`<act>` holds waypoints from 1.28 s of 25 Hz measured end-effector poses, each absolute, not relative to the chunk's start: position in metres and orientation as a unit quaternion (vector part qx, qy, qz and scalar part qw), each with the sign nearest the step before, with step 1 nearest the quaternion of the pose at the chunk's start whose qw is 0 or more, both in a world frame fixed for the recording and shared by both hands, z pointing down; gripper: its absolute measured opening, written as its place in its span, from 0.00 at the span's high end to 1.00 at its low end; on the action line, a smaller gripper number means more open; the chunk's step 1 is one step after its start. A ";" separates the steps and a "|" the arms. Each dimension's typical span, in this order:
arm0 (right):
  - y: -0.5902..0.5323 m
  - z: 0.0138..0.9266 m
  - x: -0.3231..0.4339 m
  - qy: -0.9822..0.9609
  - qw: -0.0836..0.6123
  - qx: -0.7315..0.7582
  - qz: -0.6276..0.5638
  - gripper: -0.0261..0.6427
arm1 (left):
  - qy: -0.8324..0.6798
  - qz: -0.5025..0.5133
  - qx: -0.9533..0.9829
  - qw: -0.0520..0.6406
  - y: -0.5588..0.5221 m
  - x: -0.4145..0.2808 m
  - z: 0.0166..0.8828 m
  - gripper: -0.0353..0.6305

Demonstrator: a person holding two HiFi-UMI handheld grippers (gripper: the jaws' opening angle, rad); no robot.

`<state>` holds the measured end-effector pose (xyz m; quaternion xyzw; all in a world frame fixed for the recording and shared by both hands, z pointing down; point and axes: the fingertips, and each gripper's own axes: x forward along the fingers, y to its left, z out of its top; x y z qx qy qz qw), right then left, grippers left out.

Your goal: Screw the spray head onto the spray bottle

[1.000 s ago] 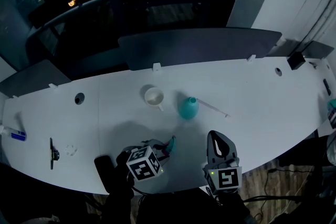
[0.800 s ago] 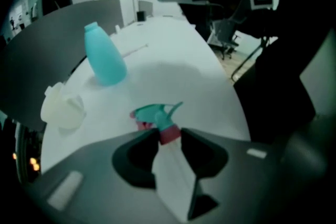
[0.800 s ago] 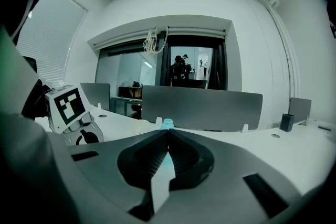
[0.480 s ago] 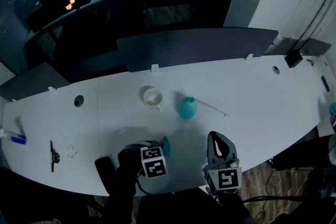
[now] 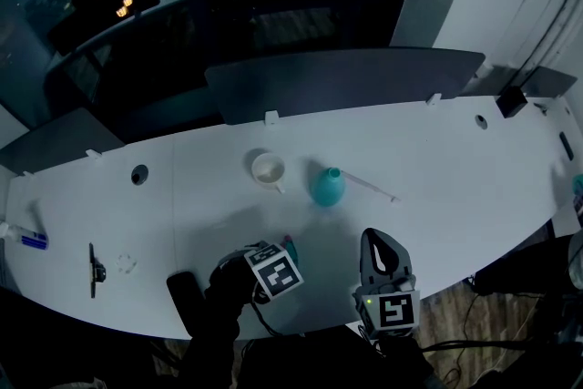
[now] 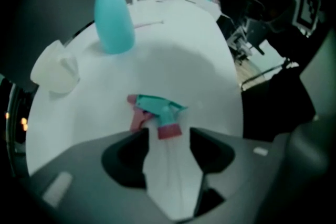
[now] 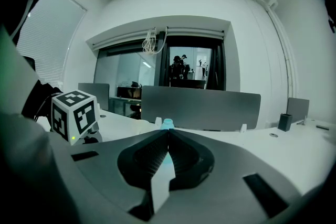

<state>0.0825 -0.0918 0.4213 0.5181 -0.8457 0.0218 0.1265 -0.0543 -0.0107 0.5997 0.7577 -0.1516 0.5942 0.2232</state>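
Spray head [image 6: 157, 107] on desk [image 6: 184, 71], collar between tips of left hand-held gripper [image 6: 168, 136], jaws just opened; right hand-held gripper [image 7: 168, 134] closed, empty; pick-up apparently pending: grasp head, carry to bottle [image 6: 113, 18].

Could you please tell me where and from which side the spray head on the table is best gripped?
Likely the pink collar, from above: the spray head lies on its side, and that round collar offers two opposite sides, unlike the trigger. The left gripper, jaws just opened, straddles it without pressing.
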 end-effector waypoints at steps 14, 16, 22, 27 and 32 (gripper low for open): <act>-0.091 0.425 0.081 -0.849 0.131 0.510 0.031 0.95 | -0.185 0.638 0.717 0.213 -0.025 -0.063 0.609 0.72; -0.090 0.425 0.080 -0.851 0.130 0.509 0.030 0.95 | -0.182 0.619 0.737 0.198 -0.024 -0.063 0.606 0.73; -0.093 0.426 0.078 -0.855 0.129 0.502 0.026 0.95 | -0.287 0.393 0.859 0.162 -0.049 -0.055 0.544 0.73; -0.094 0.424 0.072 -0.857 0.135 0.497 0.023 0.95 | -0.360 0.237 0.897 0.093 -0.074 -0.055 0.475 0.73; -0.099 0.424 0.070 -0.860 0.138 0.491 0.017 0.95 | -0.387 0.013 0.920 0.061 -0.075 -0.057 0.402 0.73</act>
